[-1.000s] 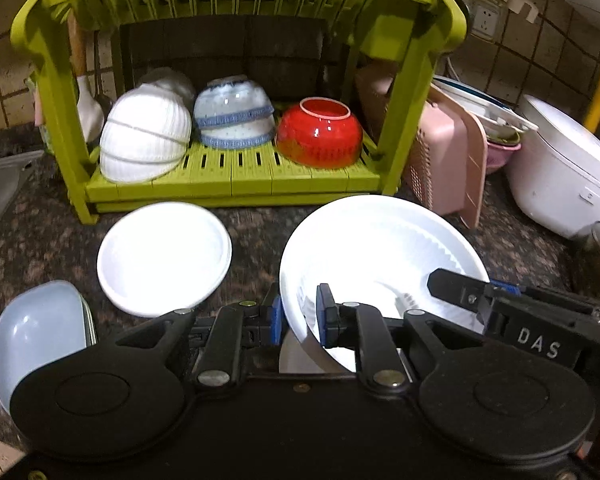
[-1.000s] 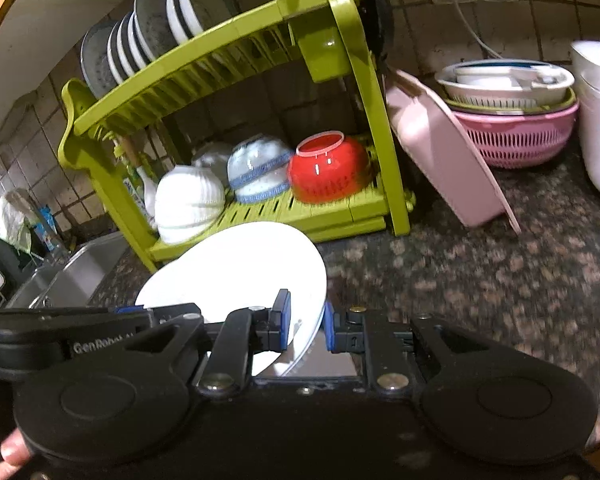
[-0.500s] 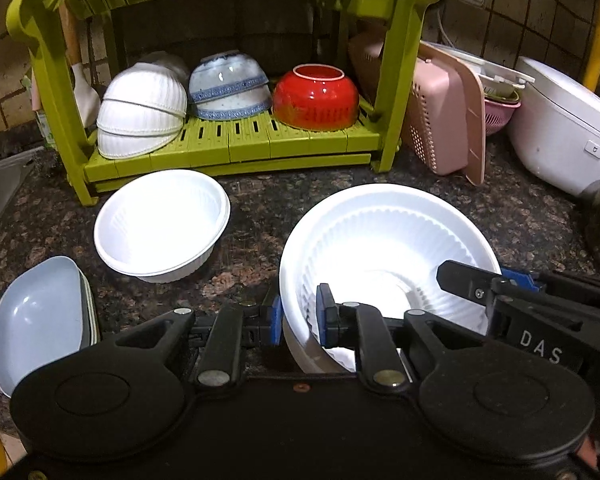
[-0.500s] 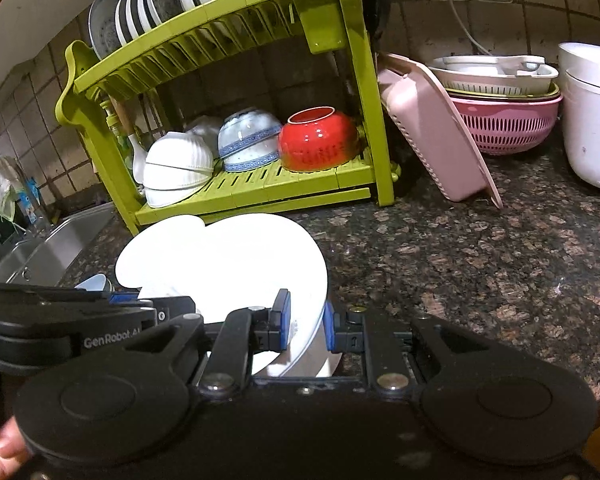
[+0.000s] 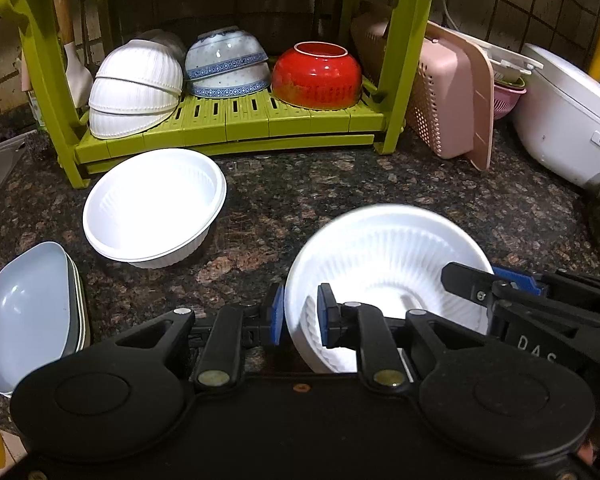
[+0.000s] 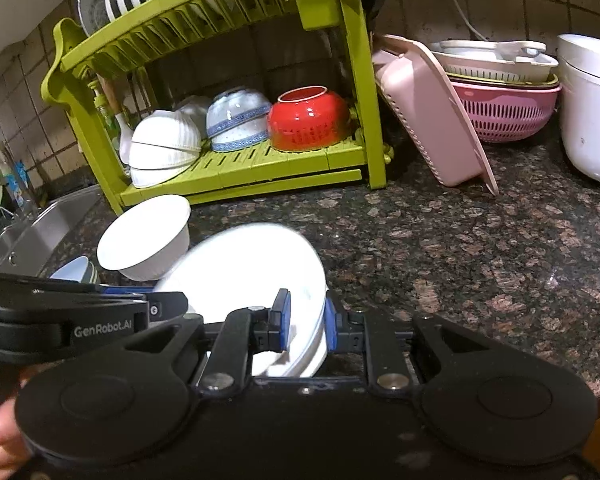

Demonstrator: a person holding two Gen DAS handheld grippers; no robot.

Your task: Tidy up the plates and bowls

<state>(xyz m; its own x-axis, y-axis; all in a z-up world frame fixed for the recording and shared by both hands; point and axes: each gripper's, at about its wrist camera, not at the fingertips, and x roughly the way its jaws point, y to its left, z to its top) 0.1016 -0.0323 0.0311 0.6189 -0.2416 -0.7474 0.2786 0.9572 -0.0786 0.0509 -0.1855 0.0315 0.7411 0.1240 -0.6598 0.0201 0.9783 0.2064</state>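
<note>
Nearest to both cameras is the white ribbed bowl [image 5: 384, 276], which sits low over the dark stone surface [image 5: 340, 188]; whether its base touches the stone I cannot tell. The left hand-held gripper [image 5: 298, 314] pinches the near-left rim, one pad outside the wall and one inside. The right hand-held gripper [image 6: 303, 320] pinches the rim at the opposite side, so the bowl hangs between the two and its open mouth tilts a little.

Further and to the left stands a second white bowl [image 5: 154, 206], upright and apart from the held one. It lies on the left gripper's side, so that hand is nearer to it. If the bowls are to be nested, the move goes forward and left.

Behind it is the green rack [image 5: 240, 124], whose lower shelf carries overturned bowls, the red bowl [image 5: 316, 76] at its right end.
</note>
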